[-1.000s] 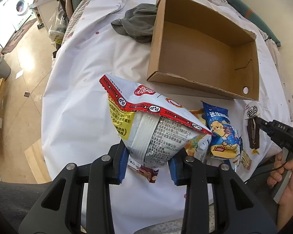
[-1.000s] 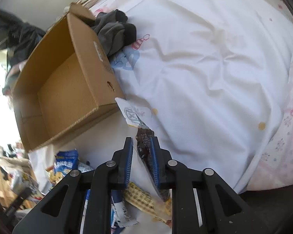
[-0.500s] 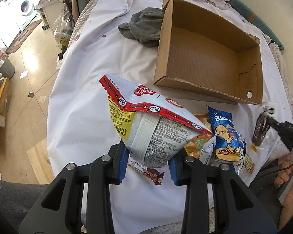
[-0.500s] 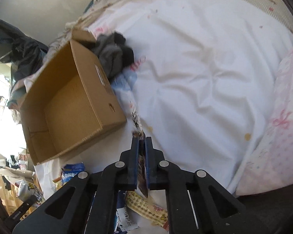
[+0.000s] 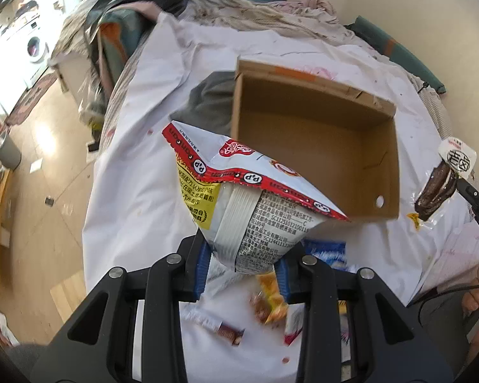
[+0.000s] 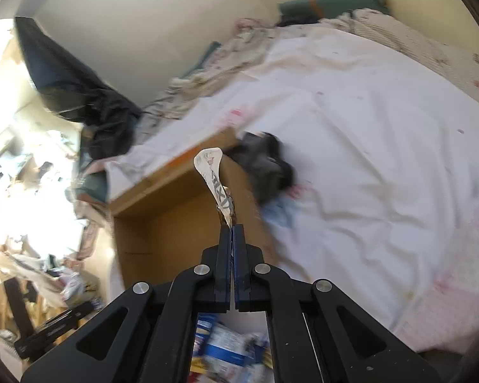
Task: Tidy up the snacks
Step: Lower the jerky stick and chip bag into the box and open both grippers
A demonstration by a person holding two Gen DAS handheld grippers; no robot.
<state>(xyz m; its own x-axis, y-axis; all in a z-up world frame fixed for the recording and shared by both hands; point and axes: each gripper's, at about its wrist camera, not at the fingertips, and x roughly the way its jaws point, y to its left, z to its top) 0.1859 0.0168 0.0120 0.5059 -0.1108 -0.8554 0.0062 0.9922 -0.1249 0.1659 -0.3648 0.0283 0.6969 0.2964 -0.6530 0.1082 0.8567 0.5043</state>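
My left gripper (image 5: pixel 241 263) is shut on a large white snack bag with a red top seal (image 5: pixel 249 204) and holds it up in front of an open, empty cardboard box (image 5: pixel 316 146) on the white sheet. My right gripper (image 6: pixel 232 233) is shut on a thin dark snack packet with a white tab (image 6: pixel 215 180), lifted above the box (image 6: pixel 175 223). The same packet (image 5: pixel 437 191) and right gripper show at the right edge of the left wrist view, beside the box.
Several loose snack packets (image 5: pixel 271 303) lie on the sheet (image 5: pixel 137 198) below my left gripper, and show blurred (image 6: pixel 226 348) under my right. A grey cloth (image 5: pixel 207 99) lies at the box's far left corner. The bed edge drops to the floor at left.
Both grippers have risen and moved toward the box. The dark packet is now lifted off the sheet and hangs beside the box; the big bag is nearer the box opening.
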